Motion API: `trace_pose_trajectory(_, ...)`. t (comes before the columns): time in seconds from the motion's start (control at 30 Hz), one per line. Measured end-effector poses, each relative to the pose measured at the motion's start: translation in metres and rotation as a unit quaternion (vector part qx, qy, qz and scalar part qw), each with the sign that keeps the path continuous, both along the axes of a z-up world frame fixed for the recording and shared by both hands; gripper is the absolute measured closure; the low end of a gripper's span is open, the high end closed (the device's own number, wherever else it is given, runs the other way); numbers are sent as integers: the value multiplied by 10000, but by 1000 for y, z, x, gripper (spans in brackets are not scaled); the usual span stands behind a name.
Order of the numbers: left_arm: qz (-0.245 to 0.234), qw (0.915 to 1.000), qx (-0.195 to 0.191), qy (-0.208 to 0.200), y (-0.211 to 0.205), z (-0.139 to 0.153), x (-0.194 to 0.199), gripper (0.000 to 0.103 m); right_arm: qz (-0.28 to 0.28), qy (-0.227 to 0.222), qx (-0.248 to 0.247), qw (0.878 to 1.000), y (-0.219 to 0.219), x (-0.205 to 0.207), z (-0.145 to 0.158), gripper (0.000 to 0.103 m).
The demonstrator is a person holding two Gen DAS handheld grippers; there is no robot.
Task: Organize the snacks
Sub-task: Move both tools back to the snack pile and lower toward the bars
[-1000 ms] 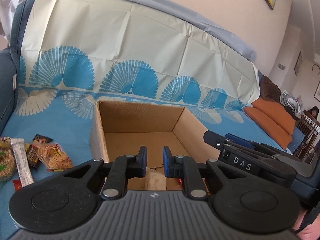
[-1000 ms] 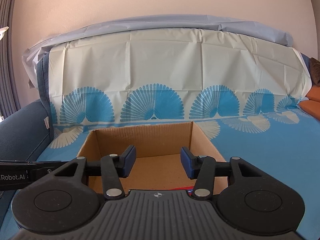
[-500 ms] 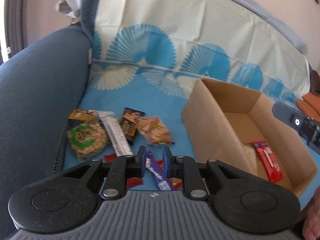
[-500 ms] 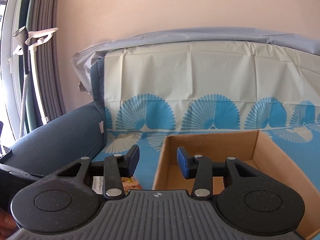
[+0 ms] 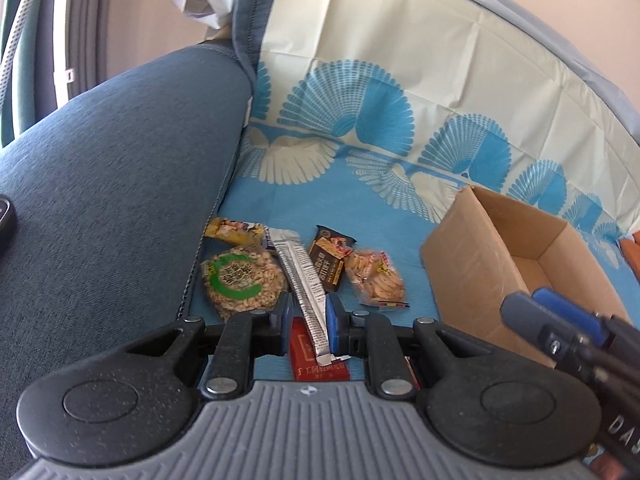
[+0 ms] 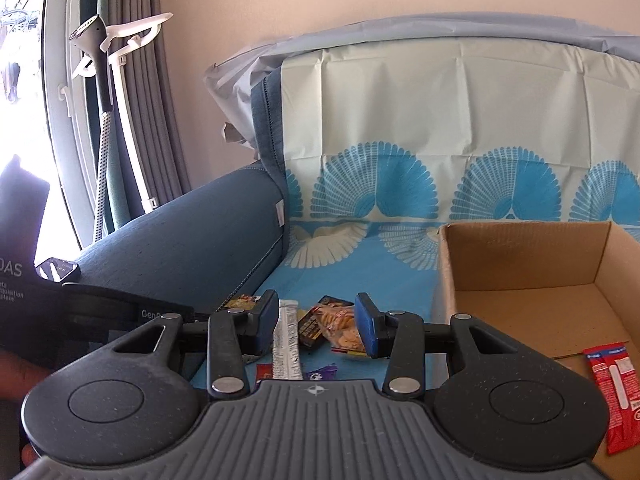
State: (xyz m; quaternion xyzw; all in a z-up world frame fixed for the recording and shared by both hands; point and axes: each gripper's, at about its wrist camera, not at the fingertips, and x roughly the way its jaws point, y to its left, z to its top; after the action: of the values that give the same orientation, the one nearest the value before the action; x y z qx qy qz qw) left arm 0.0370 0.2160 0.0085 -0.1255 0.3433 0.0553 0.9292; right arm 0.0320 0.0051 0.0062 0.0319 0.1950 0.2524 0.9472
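Note:
Loose snacks lie on the blue cloth left of the cardboard box (image 5: 480, 264): a round cereal pack (image 5: 240, 280), a silver bar (image 5: 300, 276), a dark brown pack (image 5: 328, 264), a clear cracker pack (image 5: 374, 280) and a red pack (image 5: 316, 360). My left gripper (image 5: 308, 320) hovers over the silver bar's near end, its jaws a narrow gap apart and not gripping. My right gripper (image 6: 316, 320) stands open and empty, aimed at the same cracker pack (image 6: 340, 326). A red packet (image 6: 612, 384) lies in the box (image 6: 520, 264). The right gripper's fingers (image 5: 560, 312) show over the box's near corner.
The dark blue sofa armrest (image 5: 100, 200) borders the snacks on the left, with a small dark device (image 5: 6, 220) on it. A purple pack (image 6: 320, 372) lies near the front. The left gripper's body (image 6: 100, 320) and a hand (image 6: 16, 376) fill the right view's lower left. A steamer stand (image 6: 104, 80) is by the window.
Both grippers swung left, away from the box and toward the snack pile. The left one dipped lower over the silver bar. The right gripper's jaws narrowed slightly.

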Motion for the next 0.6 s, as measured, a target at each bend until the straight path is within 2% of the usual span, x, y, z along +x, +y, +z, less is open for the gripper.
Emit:
trace_pose_trajectory(0.13,281,9995,-117,40,12,-2,2,85,118,166,-98,9997,10,2,-10,59)
trace_pose_trajectory(0.27,467,9980,-344,247,24,-9,7,85,156,370,-214,9990,16,7,-24,59)
trace_pose_trajectory(0.4,408,9964,-494,548,26,-20,13,85,196,554,-352,9977,22,13,-41,59)
trace_pose_trajectory(0.6,264,9945,-571,834,22,-33,24,85,393,696,-841,9932,36,17,-67,59)
